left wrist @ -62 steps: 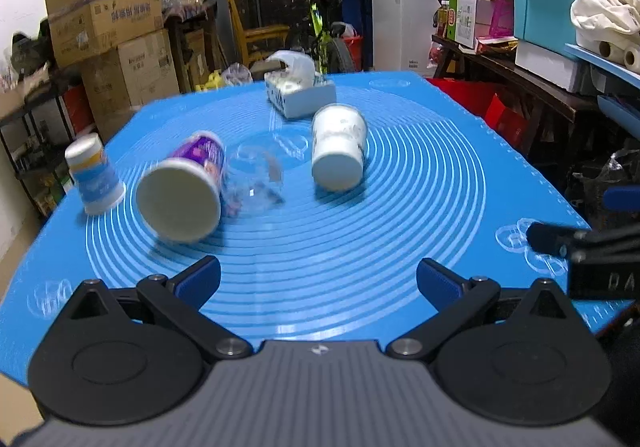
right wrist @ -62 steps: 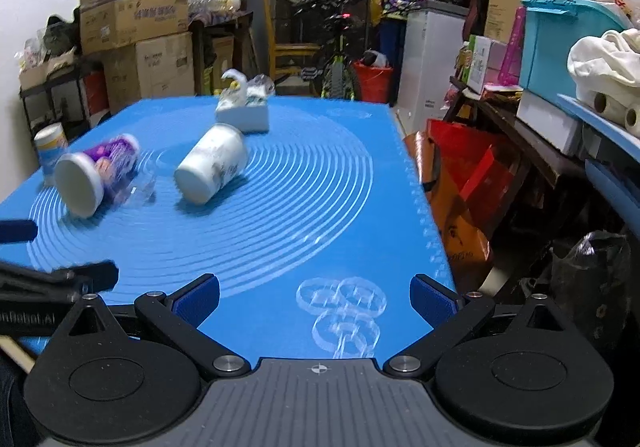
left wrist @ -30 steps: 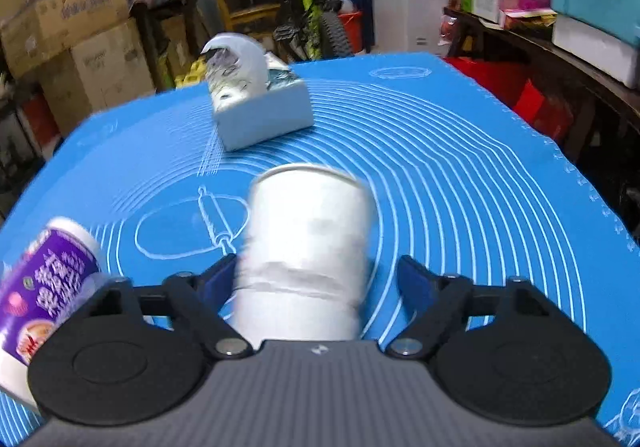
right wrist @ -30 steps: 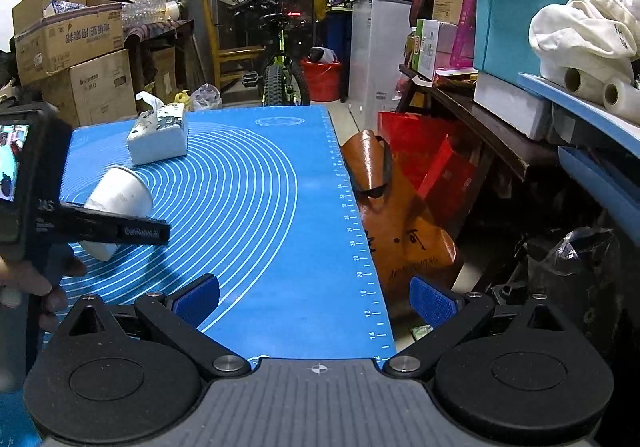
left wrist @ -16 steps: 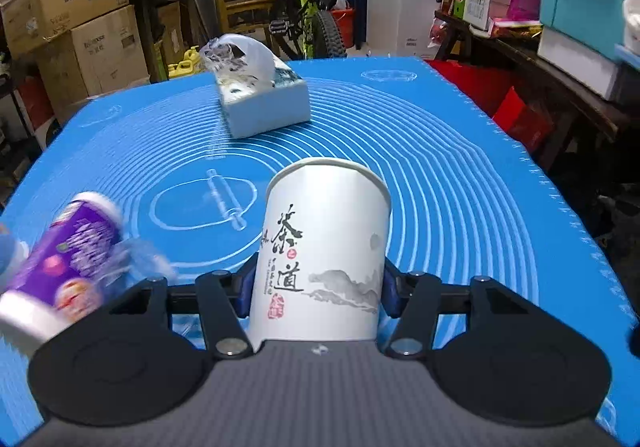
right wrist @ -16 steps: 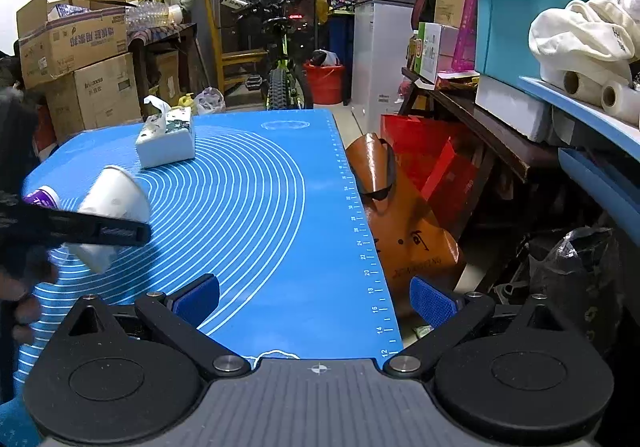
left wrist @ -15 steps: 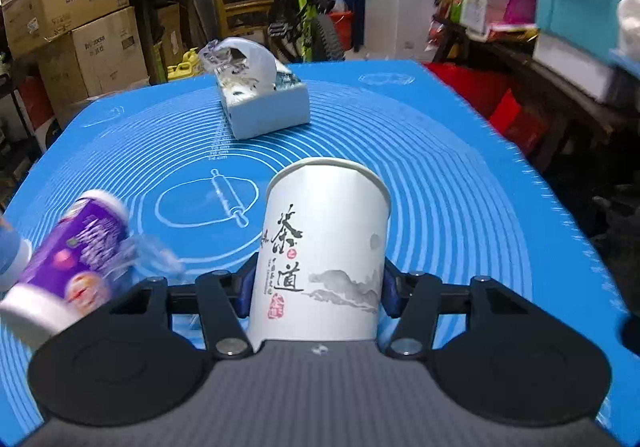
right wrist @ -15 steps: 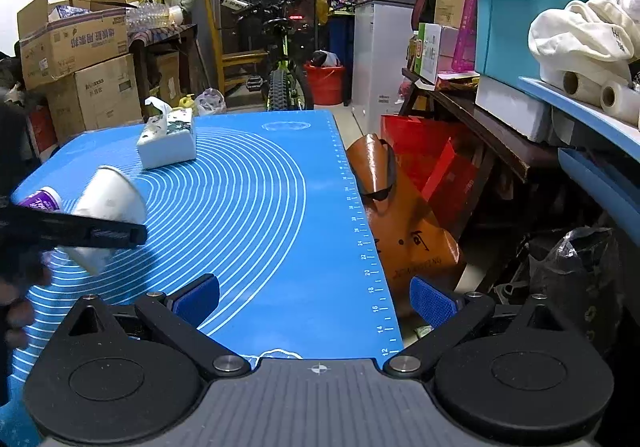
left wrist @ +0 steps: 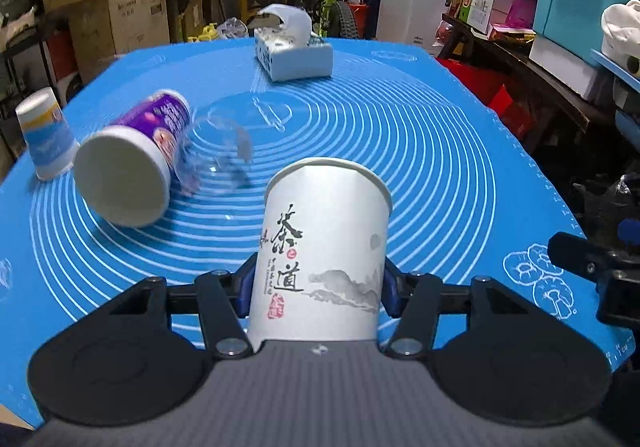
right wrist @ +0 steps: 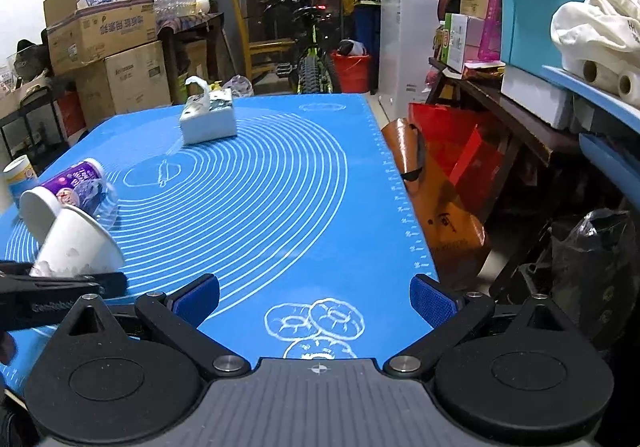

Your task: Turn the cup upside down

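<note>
My left gripper point(left wrist: 318, 289) is shut on a white paper cup point(left wrist: 322, 247) with black calligraphy and holds it above the blue mat, rim pointing away from me. The same cup point(right wrist: 76, 247) shows at the left of the right wrist view, tilted, with the left gripper's finger across it. A purple cup point(left wrist: 136, 163) lies on its side on the mat, a clear plastic cup point(left wrist: 222, 149) against it. A small blue and white cup point(left wrist: 46, 139) stands upside down at the far left. My right gripper point(right wrist: 314, 301) is open and empty over the mat's near right edge.
A white tissue box point(left wrist: 294, 53) sits at the back of the blue mat point(left wrist: 440, 151). The table's right edge drops to bags point(right wrist: 440, 215) on the floor. Cardboard boxes point(right wrist: 112, 59), a bicycle and shelves stand around.
My left gripper closed on the white cup lying on its side, lifted it and pulled back toward the near edge. The purple and clear cups came back into view. The right gripper stayed open.
</note>
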`<state>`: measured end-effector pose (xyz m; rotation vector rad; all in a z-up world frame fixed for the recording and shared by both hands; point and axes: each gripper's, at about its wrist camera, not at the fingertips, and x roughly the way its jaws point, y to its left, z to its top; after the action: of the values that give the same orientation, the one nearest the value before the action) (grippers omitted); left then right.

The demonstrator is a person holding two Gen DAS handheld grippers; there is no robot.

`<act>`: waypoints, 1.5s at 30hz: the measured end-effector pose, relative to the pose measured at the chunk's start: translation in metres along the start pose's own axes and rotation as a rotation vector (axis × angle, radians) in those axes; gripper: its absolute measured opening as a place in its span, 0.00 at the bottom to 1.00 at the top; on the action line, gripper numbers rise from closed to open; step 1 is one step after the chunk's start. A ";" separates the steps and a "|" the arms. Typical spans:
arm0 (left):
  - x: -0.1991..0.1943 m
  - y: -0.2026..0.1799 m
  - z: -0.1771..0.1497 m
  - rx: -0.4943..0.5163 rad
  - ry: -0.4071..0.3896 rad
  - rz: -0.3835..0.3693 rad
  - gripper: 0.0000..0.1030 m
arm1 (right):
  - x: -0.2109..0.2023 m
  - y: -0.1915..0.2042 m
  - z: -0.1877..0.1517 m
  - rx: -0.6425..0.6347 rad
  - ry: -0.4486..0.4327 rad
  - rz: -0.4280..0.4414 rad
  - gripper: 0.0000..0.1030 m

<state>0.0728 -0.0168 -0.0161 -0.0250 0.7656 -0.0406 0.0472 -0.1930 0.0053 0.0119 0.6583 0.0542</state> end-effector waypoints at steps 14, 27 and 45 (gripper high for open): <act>0.013 0.006 -0.014 -0.008 -0.027 0.035 0.80 | 0.000 -0.004 -0.004 0.008 0.013 -0.002 0.98; 0.016 0.006 -0.014 0.025 -0.029 0.073 0.84 | 0.002 -0.004 -0.004 0.005 0.017 0.003 0.98; 0.004 0.017 -0.011 -0.003 -0.064 0.120 0.93 | 0.002 -0.002 -0.001 -0.021 0.014 0.016 0.98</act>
<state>0.0685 0.0003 -0.0274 0.0164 0.7015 0.0756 0.0480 -0.1952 0.0036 -0.0029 0.6720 0.0769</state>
